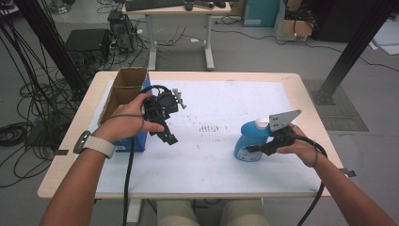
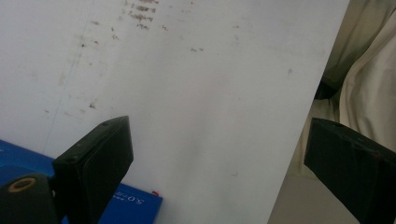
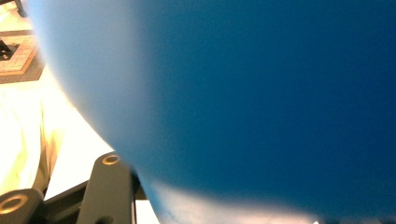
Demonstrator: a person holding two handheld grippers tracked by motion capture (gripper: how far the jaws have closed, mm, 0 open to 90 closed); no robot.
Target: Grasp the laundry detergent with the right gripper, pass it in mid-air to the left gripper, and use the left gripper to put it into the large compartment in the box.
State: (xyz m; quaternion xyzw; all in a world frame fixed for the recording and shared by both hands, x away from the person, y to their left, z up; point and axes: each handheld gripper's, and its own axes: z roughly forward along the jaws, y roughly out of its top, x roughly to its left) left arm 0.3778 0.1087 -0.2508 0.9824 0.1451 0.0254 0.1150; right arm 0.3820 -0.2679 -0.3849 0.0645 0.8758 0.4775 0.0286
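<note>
**Right hand-held gripper at the blue bottle, left one hanging open**

The right hand-held gripper (image 1: 256, 149) lies low over the counter (image 1: 301, 82), its forearm coming in from the lower right with the wrist turned inward, and its jaws reach against the lower body of the blue bottle (image 1: 250, 141). Whether they are clamped on it or merely touching cannot be told; in the right gripper view the bottle (image 3: 261, 102) sits hard up against the camera as a blur of blue. The bottle stands upright with a white cap, right of centre on the white mat (image 1: 211, 160).

The left hand-held gripper (image 1: 168, 136) is raised above the mat's left part, the hand wrapped around its body and a watch on the wrist, jaws pointing down and towards the person. In the left gripper view its jaws stand wide apart with nothing between them, over the mat (image 2: 196, 93).

A blue carton (image 1: 136, 141) with open cardboard flaps stands at the counter's left edge. Behind, on the grey floor: tangled cables (image 1: 28, 108), a second desk (image 1: 179, 9) and black frame posts (image 1: 353, 52).
</note>
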